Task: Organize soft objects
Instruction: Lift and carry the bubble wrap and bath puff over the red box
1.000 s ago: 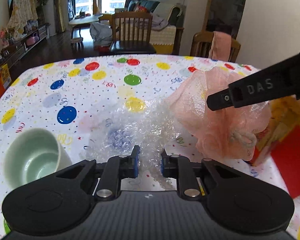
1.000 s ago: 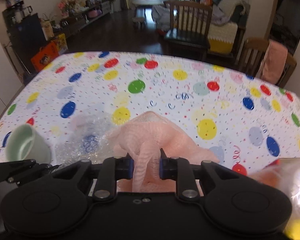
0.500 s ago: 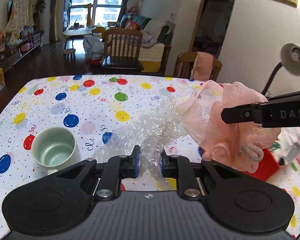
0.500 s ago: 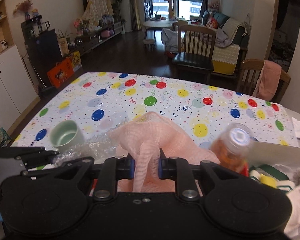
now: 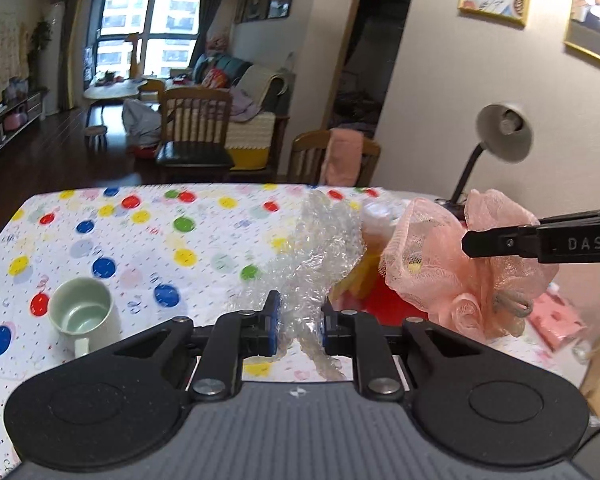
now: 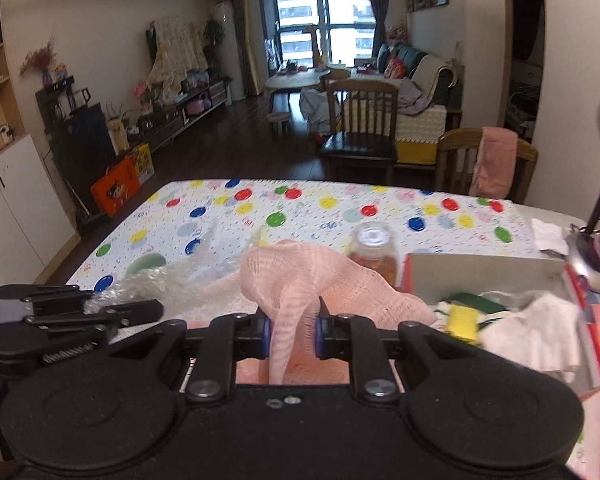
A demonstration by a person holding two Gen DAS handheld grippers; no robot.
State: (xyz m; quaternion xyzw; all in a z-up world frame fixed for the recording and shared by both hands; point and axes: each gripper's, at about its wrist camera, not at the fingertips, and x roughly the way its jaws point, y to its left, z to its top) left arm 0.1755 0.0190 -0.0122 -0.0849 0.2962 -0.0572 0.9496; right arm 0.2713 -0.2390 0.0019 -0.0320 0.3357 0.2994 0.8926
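My left gripper point(image 5: 298, 326) is shut on a crumpled sheet of clear bubble wrap point(image 5: 319, 248) and holds it above the dotted tablecloth point(image 5: 148, 240). My right gripper point(image 6: 292, 330) is shut on a pink mesh bath pouf point(image 6: 311, 276), lifted off the table. In the left wrist view the pouf point(image 5: 451, 268) hangs at the right, with the right gripper's black finger point(image 5: 539, 238) across it. In the right wrist view the left gripper point(image 6: 72, 312) shows at the lower left with the bubble wrap point(image 6: 188, 280) beside it.
A pale green cup point(image 5: 82, 314) stands at the table's left. A bottle of orange liquid point(image 6: 373, 252) stands behind the pouf. A red box point(image 6: 483, 276) at the right holds white cloth point(image 6: 539, 328) and green-yellow items. A desk lamp point(image 5: 499, 136) stands far right.
Both grippers have risen and pulled back from the table with their loads. The bubble wrap and the pouf are lifted higher, and the box, bottle and lamp at the right came into view.
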